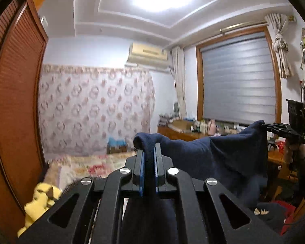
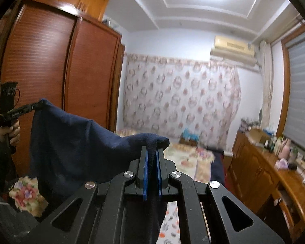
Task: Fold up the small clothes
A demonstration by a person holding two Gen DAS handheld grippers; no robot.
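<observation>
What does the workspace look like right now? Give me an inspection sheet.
Surface: bed with floral cover, below the hands.
Job's things: navy garment held up in the air, spread between both grippers.
Clutter: yellow cloth on the bed; bottles on the wooden dresser.
Grippers: left gripper and right gripper each shut on a garment corner.
Cables: nothing seen.
Surroundings: wardrobe, window blind, air conditioner.

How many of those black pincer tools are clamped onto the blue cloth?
2. The left gripper pinches one top corner of the navy garment; the right gripper pinches the other, the cloth hanging between them.
</observation>
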